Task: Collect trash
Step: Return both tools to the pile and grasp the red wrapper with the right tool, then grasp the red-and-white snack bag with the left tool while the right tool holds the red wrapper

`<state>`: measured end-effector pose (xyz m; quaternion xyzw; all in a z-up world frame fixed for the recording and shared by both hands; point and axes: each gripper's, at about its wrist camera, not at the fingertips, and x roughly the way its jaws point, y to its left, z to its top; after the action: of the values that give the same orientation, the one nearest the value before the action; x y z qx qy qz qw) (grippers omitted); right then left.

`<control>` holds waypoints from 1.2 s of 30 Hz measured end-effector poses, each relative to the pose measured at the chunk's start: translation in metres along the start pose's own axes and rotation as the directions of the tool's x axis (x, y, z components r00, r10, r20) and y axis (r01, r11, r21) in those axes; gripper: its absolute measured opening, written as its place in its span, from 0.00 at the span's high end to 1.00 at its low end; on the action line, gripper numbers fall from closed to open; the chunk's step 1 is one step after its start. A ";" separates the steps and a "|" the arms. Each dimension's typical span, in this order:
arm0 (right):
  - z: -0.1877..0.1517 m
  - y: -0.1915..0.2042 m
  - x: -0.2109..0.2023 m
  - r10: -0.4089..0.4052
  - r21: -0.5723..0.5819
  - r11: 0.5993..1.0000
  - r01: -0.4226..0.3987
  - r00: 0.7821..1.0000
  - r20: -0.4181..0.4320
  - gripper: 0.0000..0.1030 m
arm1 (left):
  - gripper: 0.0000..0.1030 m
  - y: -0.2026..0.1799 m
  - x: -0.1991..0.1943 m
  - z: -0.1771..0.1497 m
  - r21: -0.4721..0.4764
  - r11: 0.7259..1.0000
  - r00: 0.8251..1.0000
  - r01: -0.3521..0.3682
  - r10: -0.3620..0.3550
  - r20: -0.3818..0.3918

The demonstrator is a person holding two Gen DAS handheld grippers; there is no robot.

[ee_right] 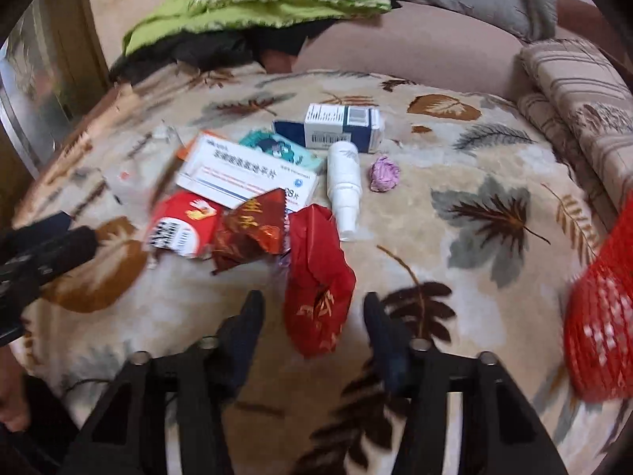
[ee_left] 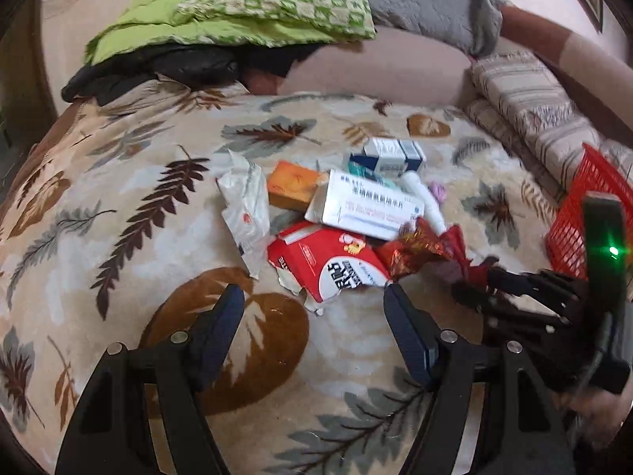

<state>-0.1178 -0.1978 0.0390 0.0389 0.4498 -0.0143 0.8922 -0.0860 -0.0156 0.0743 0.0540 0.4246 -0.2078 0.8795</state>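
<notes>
**Trash pile on the bed, right gripper lined up on a wrapper**

Trash sits heaped mid-frame on the leaf-print fleece blanket [ee_left: 118,217]: a long white medicine carton [ee_right: 245,174], a torn red-and-white cardboard box [ee_left: 328,265], a white plastic spray bottle [ee_right: 345,186], a crumpled lilac paper ball [ee_right: 384,174] and a shiny red foil wrapper [ee_right: 318,297]. The red plastic mesh basket [ee_right: 601,316] waits at the right edge.

The right gripper [ee_right: 312,308] has its jaws apart either side of the foil wrapper, pads not pressing yet as far as I can see. The left gripper [ee_left: 312,301] is spread wide and empty, just below the torn box.

My worry: that foil looks slippery and floppy, so a shallow pinch could let it slide out. Go too deep and the pads could snag the fleece. Both grippers are also working close together, so they could bump.
</notes>
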 end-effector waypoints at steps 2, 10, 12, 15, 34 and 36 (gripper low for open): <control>-0.003 -0.004 0.011 0.008 0.000 1.000 -0.008 1.000 -0.019 0.70 | 0.30 0.001 0.009 0.000 0.005 1.000 1.000 -0.004 0.004 -0.014; -0.007 -0.030 -0.028 -0.017 0.104 0.995 0.004 0.991 0.132 0.86 | 0.30 0.012 0.056 0.016 -0.144 0.989 0.992 0.025 -0.043 -0.119; -0.008 -0.034 -0.032 -0.017 0.120 0.993 -0.001 0.989 0.147 0.86 | 0.30 0.010 0.072 0.019 -0.165 0.986 0.987 -0.004 -0.023 -0.160; -0.007 -0.040 -0.039 -0.026 0.143 0.990 0.001 0.984 0.175 0.86 | 0.26 0.001 0.089 0.025 -0.150 0.988 0.983 -0.037 0.008 -0.185; -0.009 -0.034 -0.048 -0.002 0.124 0.992 -0.026 0.974 0.225 0.86 | 0.60 -0.007 0.046 0.010 -0.081 0.991 0.994 -0.107 0.106 -0.018; -0.011 -0.034 -0.052 0.005 0.122 0.992 -0.034 0.973 0.233 0.86 | 0.60 -0.018 0.028 0.003 -0.048 0.992 0.992 -0.118 0.119 0.036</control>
<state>-0.1601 -0.2314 0.0724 0.0973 0.3404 -0.0382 0.9345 -0.0765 -0.0418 0.0562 0.0549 0.4082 -0.1465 0.8994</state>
